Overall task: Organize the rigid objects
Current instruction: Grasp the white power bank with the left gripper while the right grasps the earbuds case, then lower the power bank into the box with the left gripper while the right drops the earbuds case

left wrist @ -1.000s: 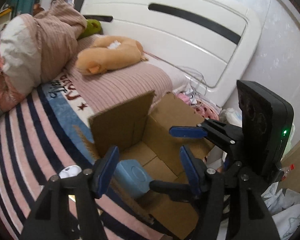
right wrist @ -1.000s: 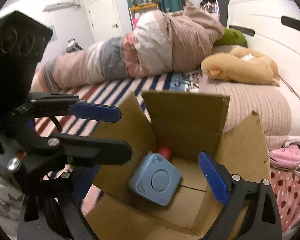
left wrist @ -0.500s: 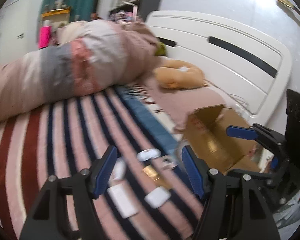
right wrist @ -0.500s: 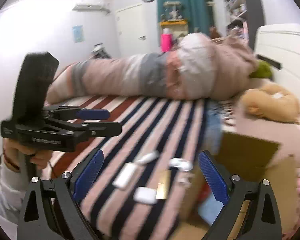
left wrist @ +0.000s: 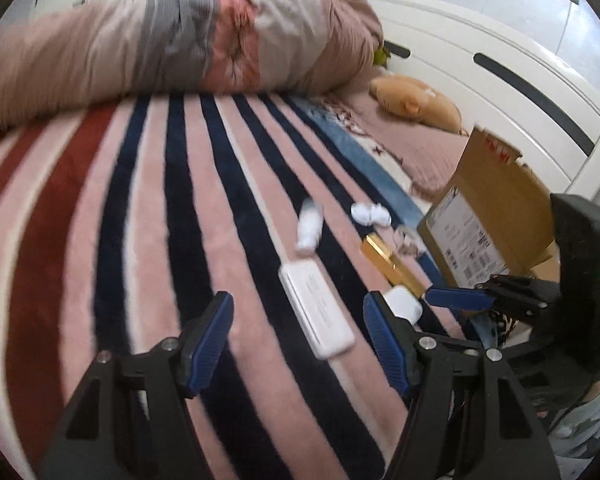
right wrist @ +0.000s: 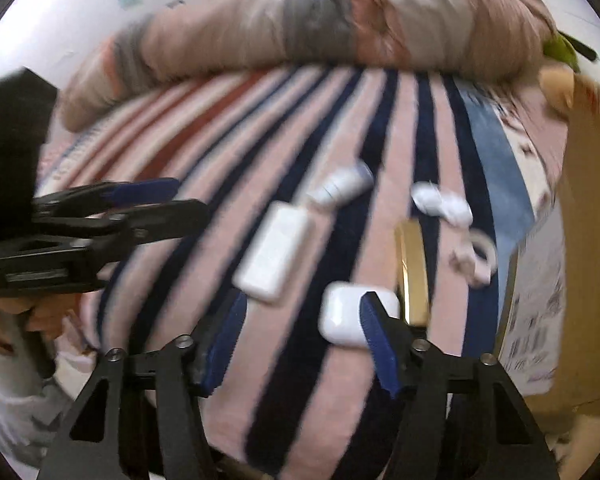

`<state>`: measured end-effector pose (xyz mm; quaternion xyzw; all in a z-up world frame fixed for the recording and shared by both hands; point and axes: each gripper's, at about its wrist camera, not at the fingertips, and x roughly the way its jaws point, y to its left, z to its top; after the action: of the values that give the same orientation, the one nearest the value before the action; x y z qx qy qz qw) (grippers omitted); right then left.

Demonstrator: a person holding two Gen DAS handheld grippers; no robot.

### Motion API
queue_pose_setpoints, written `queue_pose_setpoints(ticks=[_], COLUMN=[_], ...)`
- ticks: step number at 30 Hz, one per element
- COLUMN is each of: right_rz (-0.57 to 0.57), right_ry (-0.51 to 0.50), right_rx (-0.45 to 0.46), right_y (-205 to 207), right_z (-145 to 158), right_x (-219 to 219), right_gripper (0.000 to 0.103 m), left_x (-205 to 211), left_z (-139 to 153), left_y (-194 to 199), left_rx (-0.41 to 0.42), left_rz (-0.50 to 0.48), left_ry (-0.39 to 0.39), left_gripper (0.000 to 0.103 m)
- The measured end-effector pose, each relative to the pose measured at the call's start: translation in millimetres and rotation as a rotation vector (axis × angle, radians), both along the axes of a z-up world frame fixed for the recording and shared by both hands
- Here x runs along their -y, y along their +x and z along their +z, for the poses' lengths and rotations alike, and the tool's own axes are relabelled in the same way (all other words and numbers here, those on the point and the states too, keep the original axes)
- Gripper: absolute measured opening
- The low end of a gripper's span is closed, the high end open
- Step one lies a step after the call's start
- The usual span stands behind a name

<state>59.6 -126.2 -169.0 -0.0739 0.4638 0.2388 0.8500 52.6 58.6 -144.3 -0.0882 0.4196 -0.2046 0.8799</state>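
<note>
Several small objects lie on the striped bedspread: a flat white box, a white earbud case, a gold bar-shaped box, a small white bottle and a white lump. A cardboard box stands at the right. My left gripper is open and empty just short of the flat white box. My right gripper is open and empty, its right finger beside the earbud case.
A rolled pink and grey duvet lies across the far side of the bed. A tan plush toy rests by the white headboard. A small ring-like item lies near the box. The views are motion-blurred.
Both grippers have swung away from inside the cardboard box and now face the small objects on the bedspread, closer than half a second ago. Both stay open and empty.
</note>
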Motion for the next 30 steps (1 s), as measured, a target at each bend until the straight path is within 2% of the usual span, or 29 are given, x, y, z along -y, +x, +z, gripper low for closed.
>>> queue_pose_setpoints(ticks=[4, 8, 10, 13, 17, 24, 27, 30], right_rz=[-0.093, -0.12, -0.115, -0.106, -0.092, -0.058, -0.013, 0.042], right_ry=[-0.084, -0.063, -0.068, -0.087, -0.118, -0.08, -0.04, 0.011], right_rx=[0.024, -0.025, -0.012, 0.006, 0.042, 0.079, 0.105, 0.167], right_y=[8, 16, 15, 15, 13, 4, -3, -15], right_z=[-27, -42, -42, -42, -44, -28, -7, 29], right_x=[11, 20, 20, 16, 7, 0, -7, -14], right_gripper=[0.054, 0.054, 0.054, 0.053, 0.05, 0.05, 0.05, 0.05], left_x=[18, 38, 44, 47, 44, 15, 5, 0], left_z=[-27, -47, -50, -51, -48, -36, -30, -13], left_y=[11, 23, 27, 27, 24, 8, 0, -9], left_rx=[-0.052, -0.075, -0.061, -0.044, -0.039, -0.033, -0.03, 0.005], left_rz=[-0.02, 0.0, 0.037, 0.054, 0.028, 0.044, 0.058, 0.06], left_ry=[-0.021, -0.005, 0.033, 0.056, 0.074, 0.12, 0.11, 0.102], left_gripper=[0.064, 0.06, 0.048, 0.04, 0.035, 0.033, 0.033, 0.031])
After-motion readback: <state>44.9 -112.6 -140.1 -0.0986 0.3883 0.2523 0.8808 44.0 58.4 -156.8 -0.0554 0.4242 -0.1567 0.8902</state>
